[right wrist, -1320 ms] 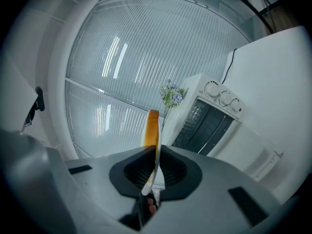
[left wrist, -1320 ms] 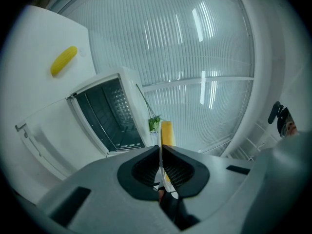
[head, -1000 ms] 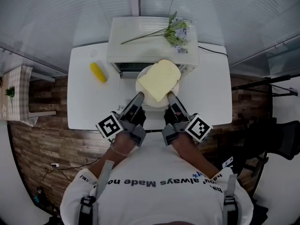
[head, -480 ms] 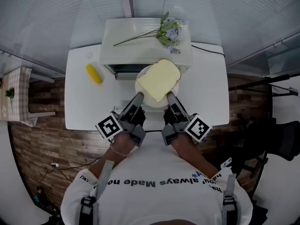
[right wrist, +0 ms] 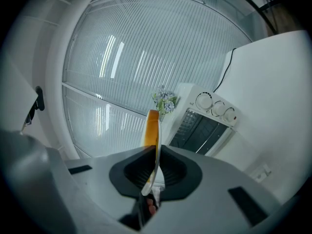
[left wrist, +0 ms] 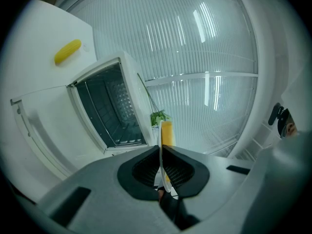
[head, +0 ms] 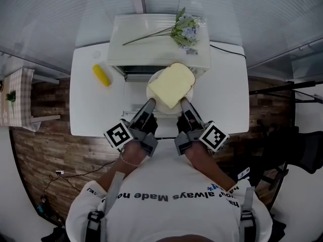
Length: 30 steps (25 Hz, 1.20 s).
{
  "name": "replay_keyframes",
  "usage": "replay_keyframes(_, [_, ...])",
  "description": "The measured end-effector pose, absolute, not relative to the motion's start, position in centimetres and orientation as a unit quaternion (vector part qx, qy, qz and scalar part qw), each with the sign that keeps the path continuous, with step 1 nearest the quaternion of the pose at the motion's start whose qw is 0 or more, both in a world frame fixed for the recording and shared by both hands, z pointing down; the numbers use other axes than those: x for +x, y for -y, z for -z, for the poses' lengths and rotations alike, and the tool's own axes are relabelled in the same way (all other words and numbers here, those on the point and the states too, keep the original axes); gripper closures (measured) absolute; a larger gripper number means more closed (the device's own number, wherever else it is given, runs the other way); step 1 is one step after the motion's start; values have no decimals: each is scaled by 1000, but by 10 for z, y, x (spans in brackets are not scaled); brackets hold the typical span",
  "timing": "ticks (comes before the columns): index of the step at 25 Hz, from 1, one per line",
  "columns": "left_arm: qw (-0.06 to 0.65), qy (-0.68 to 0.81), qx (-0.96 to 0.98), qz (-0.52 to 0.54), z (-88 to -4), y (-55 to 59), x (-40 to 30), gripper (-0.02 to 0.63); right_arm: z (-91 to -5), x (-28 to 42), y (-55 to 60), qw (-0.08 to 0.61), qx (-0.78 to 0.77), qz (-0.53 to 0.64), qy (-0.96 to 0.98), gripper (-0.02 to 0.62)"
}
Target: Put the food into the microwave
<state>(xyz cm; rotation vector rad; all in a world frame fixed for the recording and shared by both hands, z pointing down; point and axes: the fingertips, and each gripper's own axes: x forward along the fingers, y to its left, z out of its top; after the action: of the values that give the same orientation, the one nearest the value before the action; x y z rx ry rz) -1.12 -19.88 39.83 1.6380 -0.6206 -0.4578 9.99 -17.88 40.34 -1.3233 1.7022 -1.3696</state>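
White plate of toast, rim pinched by left tool and right tool, both stretched forward.

White table: microwave at back, corn cob left.

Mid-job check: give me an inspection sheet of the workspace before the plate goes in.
Surface: white table, carrying microwave and corn.
Job's things: microwave, door open; bread on plate, held before the opening.
Clutter: corn left of microwave; flowers lying on top of it.
Grippers: left gripper and right gripper each shut on the plate rim.
Cables: black cable behind microwave; floor cable.
Surroundings: wood floor; cloth-covered side table; dark chair.
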Motion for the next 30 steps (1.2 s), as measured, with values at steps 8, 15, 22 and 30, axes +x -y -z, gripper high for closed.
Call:
replay_keyframes(8, [632, 282, 697, 186, -424, 199, -18, 586, -427, 93, 180, 279, -496, 532, -627, 568])
replay_keyframes(15, [638, 288, 692, 175, -446, 200, -21, 586, -448, 89, 182, 268, -498, 541, -623, 568])
replay_keyframes(22, [643, 293, 688, 165, -466, 200, -23, 586, -469, 87, 183, 258, -498, 550, -618, 568])
replay_keyframes(30, [647, 301, 685, 147, -493, 200, -24, 586, -499, 87, 181, 245, -504, 567, -604, 568])
